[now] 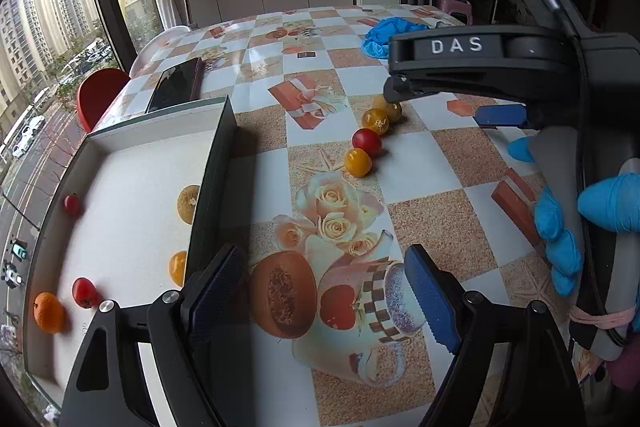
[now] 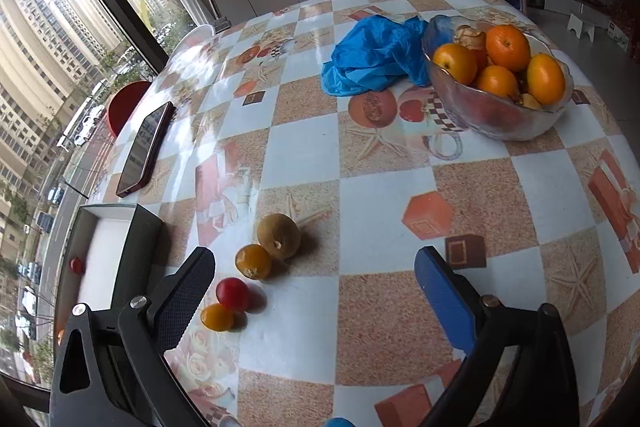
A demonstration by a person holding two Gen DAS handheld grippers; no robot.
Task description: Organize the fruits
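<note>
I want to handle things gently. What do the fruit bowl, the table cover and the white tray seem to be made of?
Fruit bowl: probably glass, translucent and glossy, since the fruit shows through its wavy wall.
Table cover: likely plastic or oilcloth, printed with checks and shiny with window glare.
White tray: looks like matte cardboard or foam with dark outer walls; uncertain.

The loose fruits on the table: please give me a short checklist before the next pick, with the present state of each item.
1. Right gripper open, nothing between the fingers: ok.
2. Left gripper open and empty: ok.
3. Four loose fruits, among them the red tomato, in view: ok.
4. White tray has free floor for more fruit: ok.
5. Right gripper centred over a fruit: not ok, the row lies by its left finger.
6. Phone clear of the path: ok.
</note>
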